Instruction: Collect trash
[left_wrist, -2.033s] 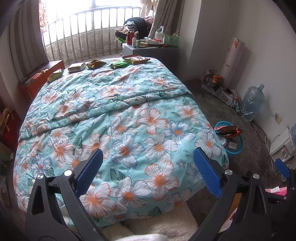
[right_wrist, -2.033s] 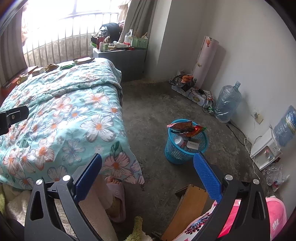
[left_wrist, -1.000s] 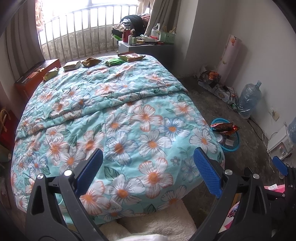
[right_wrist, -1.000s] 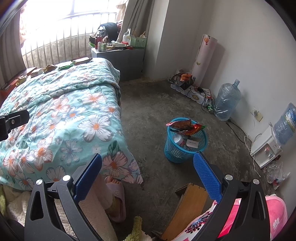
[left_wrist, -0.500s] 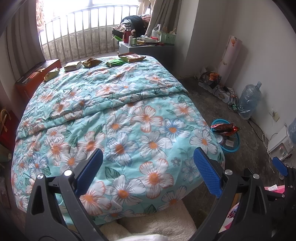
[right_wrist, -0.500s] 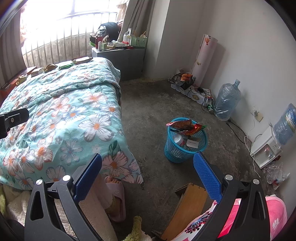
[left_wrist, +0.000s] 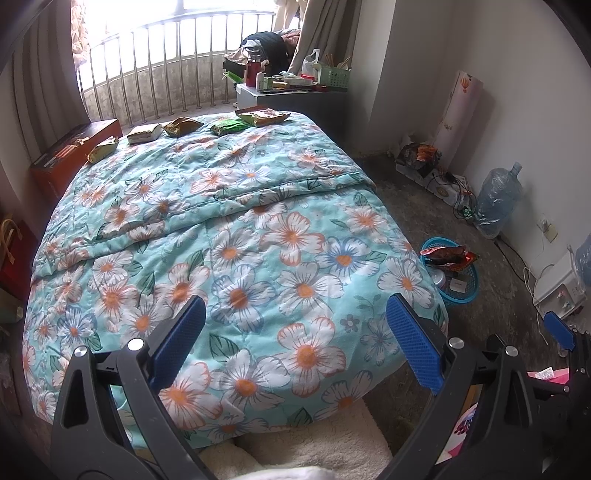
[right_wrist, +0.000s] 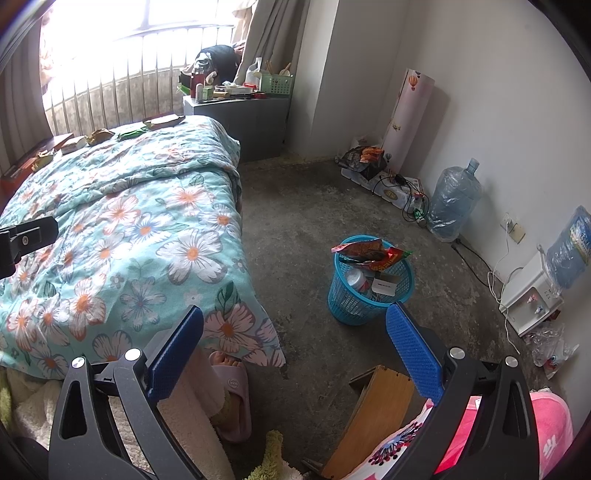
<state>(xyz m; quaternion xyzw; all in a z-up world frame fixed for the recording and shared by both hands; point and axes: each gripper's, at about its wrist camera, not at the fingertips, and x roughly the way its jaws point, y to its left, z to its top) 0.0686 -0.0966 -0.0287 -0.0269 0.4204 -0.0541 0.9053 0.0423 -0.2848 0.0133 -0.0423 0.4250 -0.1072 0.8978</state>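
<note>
A bed with a teal quilt (left_wrist: 236, 229) printed with large white and orange flowers fills the left of the room. Behind it, metal window bars (left_wrist: 166, 70) let in bright daylight between grey curtains (right_wrist: 273, 40). A grey bedside cabinet (right_wrist: 240, 118) cluttered with bottles stands at the far right corner of the bed. Along the right wall sit a large blue water bottle (right_wrist: 454, 199), tangled cables (right_wrist: 399, 188) and a white water dispenser (right_wrist: 532, 295). The floor (right_wrist: 306, 206) is bare grey concrete.

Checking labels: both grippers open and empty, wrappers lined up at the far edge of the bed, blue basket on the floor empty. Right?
Not quite. The blue basket isn't empty: the right wrist view shows wrappers and other trash in it. The rest holds: left gripper and right gripper open, empty; wrappers along the bed's far edge.
</note>
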